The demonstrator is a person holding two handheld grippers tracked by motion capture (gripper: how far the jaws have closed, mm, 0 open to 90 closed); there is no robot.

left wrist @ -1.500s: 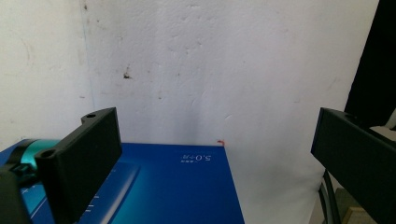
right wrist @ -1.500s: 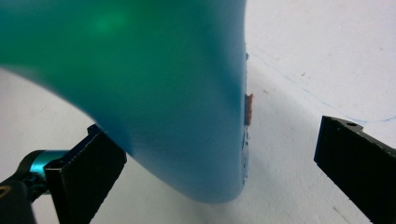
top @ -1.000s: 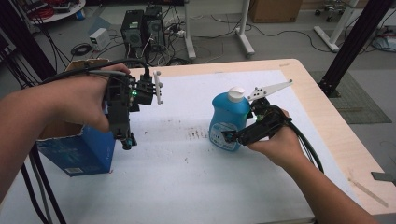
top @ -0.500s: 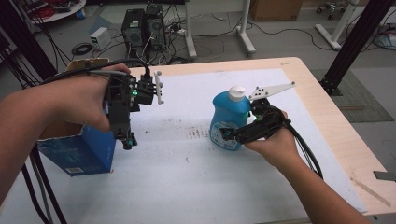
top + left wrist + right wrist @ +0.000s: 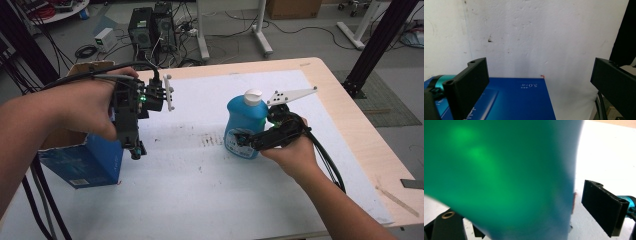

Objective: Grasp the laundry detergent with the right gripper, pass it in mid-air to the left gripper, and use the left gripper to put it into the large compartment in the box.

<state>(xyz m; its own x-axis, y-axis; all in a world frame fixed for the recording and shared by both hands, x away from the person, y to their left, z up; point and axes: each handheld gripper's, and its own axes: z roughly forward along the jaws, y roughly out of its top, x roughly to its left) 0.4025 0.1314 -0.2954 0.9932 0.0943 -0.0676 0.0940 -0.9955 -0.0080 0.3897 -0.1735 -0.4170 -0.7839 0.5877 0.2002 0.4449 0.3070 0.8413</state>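
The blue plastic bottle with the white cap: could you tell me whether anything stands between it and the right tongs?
Nothing visible does. The blue plastic bottle with the white cap stands upright on the white table sheet, and the right tongs are already at its lower body, jaws open either side. The blue cardboard box sits far left.

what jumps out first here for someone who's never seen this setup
The blue bottle with a white cap stands mid-table, with the right gripper at its lower part. At the table's left edge, the left gripper points down with its jaws wide apart over a blue box. A white sheet covers most of the table.
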